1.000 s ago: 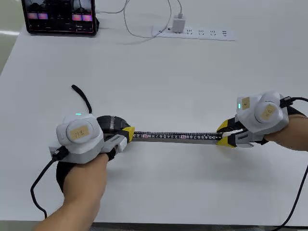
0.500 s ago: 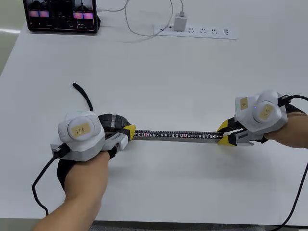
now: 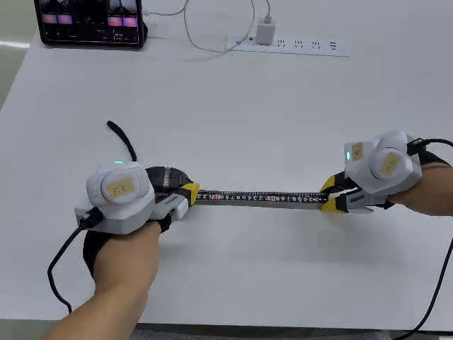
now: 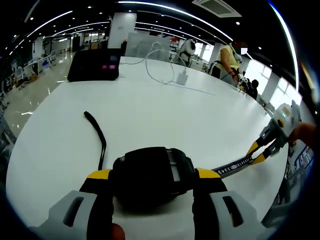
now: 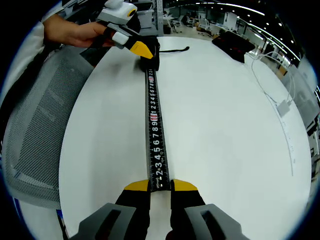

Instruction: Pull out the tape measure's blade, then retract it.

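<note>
The black tape measure case lies on the white table, held between the yellow-tipped jaws of my left gripper. Its wrist strap trails behind it across the table. The blade runs out of the case to the right, lying just above the tabletop. My right gripper is shut on the blade's free end. In the right gripper view the printed numbers lead away to the case and the left gripper far off.
A dark tablet stands at the table's far left. A white power strip with a plugged charger and cable lies at the far edge. A grey mesh chair stands beside the table. People stand in the background.
The right gripper has shifted slightly towards the left gripper, so the blade's exposed length looks a little shorter. The left gripper and case stay put.
</note>
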Action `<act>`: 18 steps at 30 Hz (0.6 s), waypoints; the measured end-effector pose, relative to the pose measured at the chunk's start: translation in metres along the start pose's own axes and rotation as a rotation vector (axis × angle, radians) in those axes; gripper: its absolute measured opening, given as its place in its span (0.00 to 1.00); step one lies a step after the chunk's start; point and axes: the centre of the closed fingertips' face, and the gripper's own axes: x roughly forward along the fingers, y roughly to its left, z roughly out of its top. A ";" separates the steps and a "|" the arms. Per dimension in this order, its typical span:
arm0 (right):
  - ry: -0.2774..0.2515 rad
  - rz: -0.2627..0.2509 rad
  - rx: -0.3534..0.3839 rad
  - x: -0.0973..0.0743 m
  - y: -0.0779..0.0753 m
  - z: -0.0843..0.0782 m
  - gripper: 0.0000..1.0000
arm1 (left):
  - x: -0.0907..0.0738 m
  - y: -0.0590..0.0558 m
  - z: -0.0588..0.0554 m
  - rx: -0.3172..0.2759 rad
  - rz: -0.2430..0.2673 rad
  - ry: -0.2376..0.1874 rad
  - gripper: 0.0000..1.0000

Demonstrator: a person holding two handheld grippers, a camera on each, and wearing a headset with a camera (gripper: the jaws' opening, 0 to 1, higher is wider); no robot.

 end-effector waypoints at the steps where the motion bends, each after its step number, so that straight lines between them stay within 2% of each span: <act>1: 0.000 0.000 0.002 0.000 0.000 0.000 0.11 | 0.000 0.000 0.000 0.000 0.000 0.001 0.60; 12: 0.001 0.002 0.009 -0.001 -0.001 0.000 0.10 | -0.001 -0.001 0.000 0.005 -0.003 0.018 0.58; 18: 0.001 0.002 0.009 0.000 -0.001 0.000 0.10 | -0.003 -0.002 0.000 0.004 -0.008 0.013 0.58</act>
